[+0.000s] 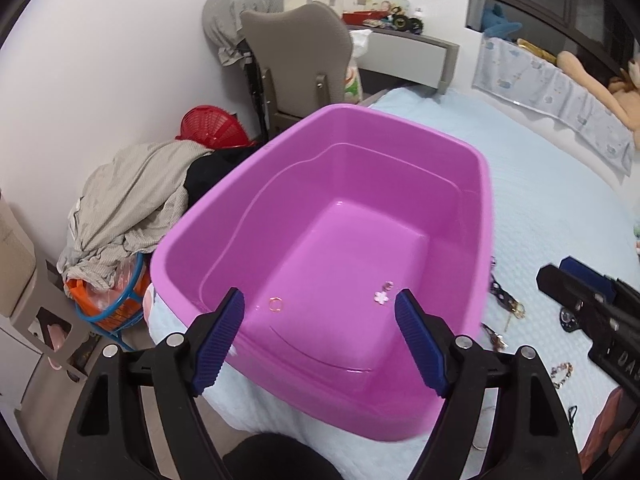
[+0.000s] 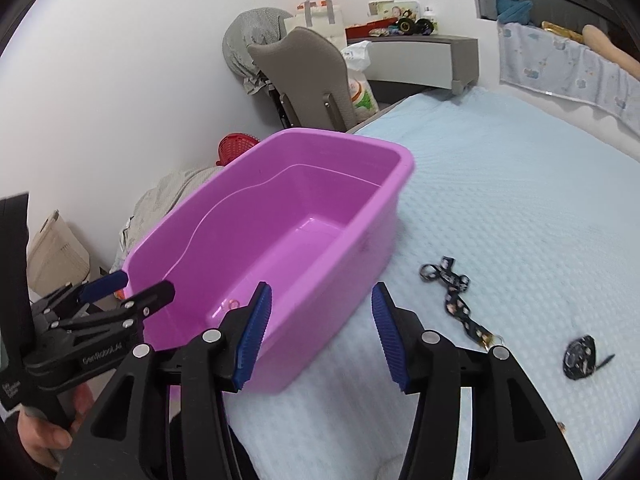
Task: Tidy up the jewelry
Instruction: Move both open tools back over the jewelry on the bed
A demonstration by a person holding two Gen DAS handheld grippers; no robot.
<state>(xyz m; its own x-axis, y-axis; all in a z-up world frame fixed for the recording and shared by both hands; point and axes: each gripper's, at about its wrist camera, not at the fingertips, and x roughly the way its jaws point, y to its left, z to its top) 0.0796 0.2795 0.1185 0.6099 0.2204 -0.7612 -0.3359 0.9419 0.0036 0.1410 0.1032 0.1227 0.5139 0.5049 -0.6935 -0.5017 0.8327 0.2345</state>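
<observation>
Left claw (image 1: 320,332) jaws wide, nothing between them, hanging over the near end of the pink tub (image 1: 486,216). Right claw (image 2: 322,334) part open, empty, at the tub's near right corner. Tub sits on the bed (image 2: 520,200). Inside: a gold ring (image 1: 276,304) and a flower charm (image 1: 382,295). Patterned strap (image 2: 454,300) and a small black piece (image 2: 579,358) lie on the bed right of the tub.

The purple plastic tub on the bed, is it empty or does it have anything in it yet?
Not empty. The purple plastic tub holds a small gold ring and a pale flower-shaped charm on its floor.
</observation>
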